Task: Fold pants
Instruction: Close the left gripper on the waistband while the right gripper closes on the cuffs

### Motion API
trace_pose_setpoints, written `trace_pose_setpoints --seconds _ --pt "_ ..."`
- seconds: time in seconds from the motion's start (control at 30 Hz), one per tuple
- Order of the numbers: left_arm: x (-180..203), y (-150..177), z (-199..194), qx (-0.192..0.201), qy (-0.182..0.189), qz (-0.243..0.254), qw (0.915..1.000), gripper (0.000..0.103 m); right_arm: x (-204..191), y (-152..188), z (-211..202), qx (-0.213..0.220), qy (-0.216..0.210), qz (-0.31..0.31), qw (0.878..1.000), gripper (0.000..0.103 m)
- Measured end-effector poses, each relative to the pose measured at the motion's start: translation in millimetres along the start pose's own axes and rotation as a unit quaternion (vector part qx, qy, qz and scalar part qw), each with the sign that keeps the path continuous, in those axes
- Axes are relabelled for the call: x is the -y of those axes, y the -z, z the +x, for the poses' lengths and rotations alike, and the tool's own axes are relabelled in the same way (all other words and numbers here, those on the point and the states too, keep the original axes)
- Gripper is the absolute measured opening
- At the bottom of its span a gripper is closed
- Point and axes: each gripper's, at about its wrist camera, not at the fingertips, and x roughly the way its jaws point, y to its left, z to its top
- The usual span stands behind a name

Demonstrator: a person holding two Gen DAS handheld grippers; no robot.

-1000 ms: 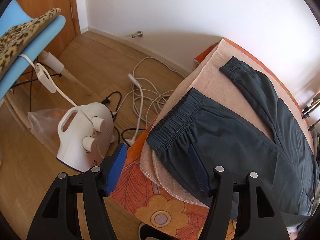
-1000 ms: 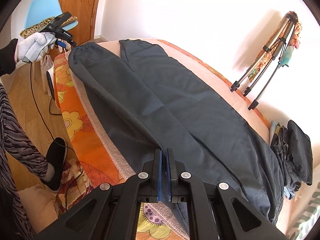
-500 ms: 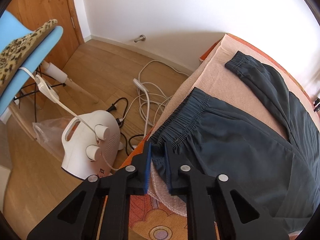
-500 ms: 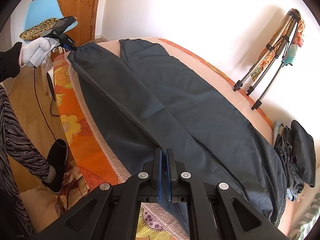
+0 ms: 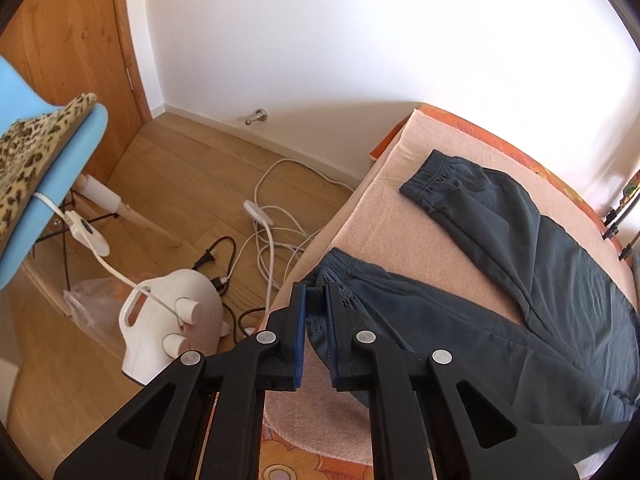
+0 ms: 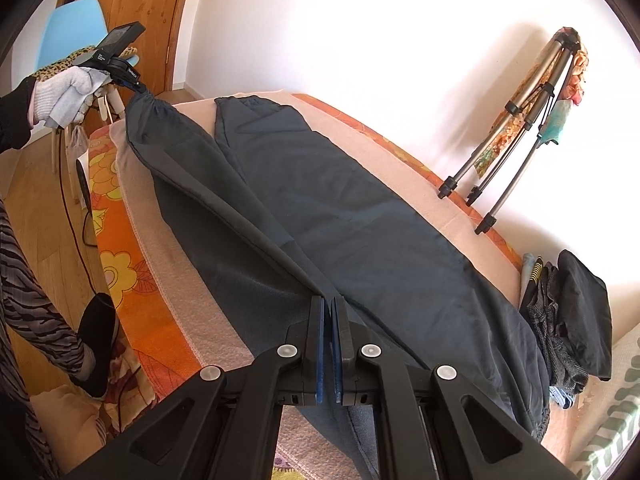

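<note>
Dark navy pants (image 6: pixel 360 216) lie lengthwise on a bed covered by a pale pink blanket (image 6: pixel 448 208). My left gripper (image 5: pixel 317 292) is shut on the elastic cuff of the near leg (image 5: pixel 420 320) and holds it lifted off the blanket. It also shows far left in the right wrist view (image 6: pixel 136 85), held by a gloved hand. The far leg's cuff (image 5: pixel 436 170) lies flat on the blanket. My right gripper (image 6: pixel 329 304) is shut on the near edge of the pants by the waist end, and the fabric is stretched taut between both grippers.
A white fan heater (image 5: pixel 172 332) and tangled white cables (image 5: pixel 272 236) lie on the wooden floor left of the bed. A blue chair (image 5: pixel 44 184) with a leopard-print cushion stands at left. A folded tripod (image 6: pixel 516 120) leans on the wall; dark clothes (image 6: pixel 572 320) are piled at right.
My left gripper closed on the near leg's cuff and lifted it up off the blanket. The near leg has pulled taut. My right gripper stayed shut on the pants.
</note>
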Motion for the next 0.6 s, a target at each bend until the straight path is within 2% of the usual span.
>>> trace_pose_setpoints --seconds 0.27,0.6 --pt "54 -55 17 0.016 0.015 0.026 0.9994 0.008 48 -21 15 0.000 0.049 0.019 0.999 0.001" --pt "109 -105 94 -0.014 0.029 0.025 0.9992 0.008 105 -43 77 -0.038 0.080 0.022 0.996 0.000"
